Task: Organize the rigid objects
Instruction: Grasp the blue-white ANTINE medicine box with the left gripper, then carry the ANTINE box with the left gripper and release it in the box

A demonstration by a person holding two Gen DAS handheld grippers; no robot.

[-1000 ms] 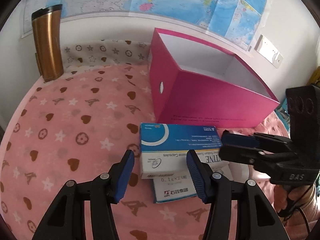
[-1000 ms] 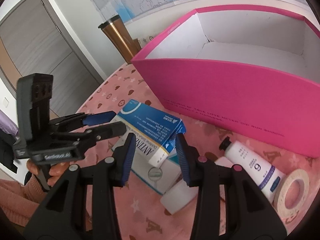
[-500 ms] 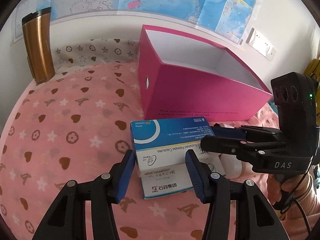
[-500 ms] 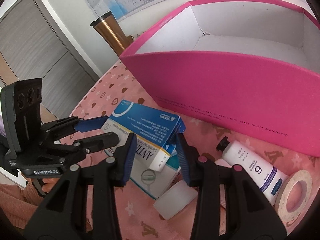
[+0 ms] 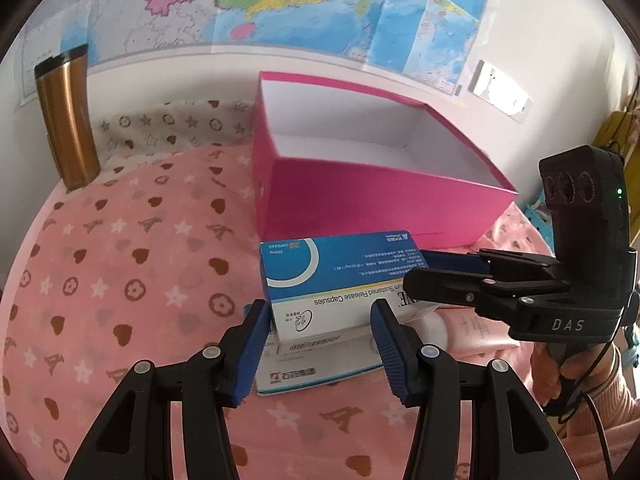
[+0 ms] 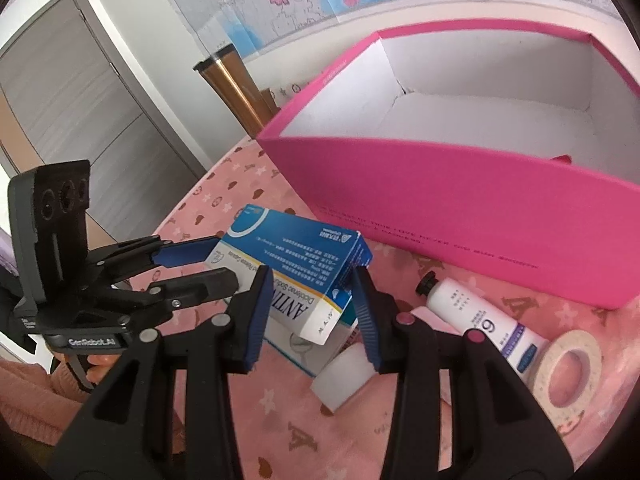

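Item: blue-and-white medicine box [image 5: 340, 280], held by both my claws, left claw [image 5: 318, 344] and right claw [image 6: 308, 308] on opposite ends; long axis left-right, parallel to pink box [image 5: 380, 208] just beyond.

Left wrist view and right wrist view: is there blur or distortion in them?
Left wrist view: fisheye bends the map, dark corners, pink box slightly soft. Right wrist view: same curving, the door bows, tube print stays readable.

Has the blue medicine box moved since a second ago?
Yes. The blue medicine box has lifted, its end now tilted clear of the white box beneath it.
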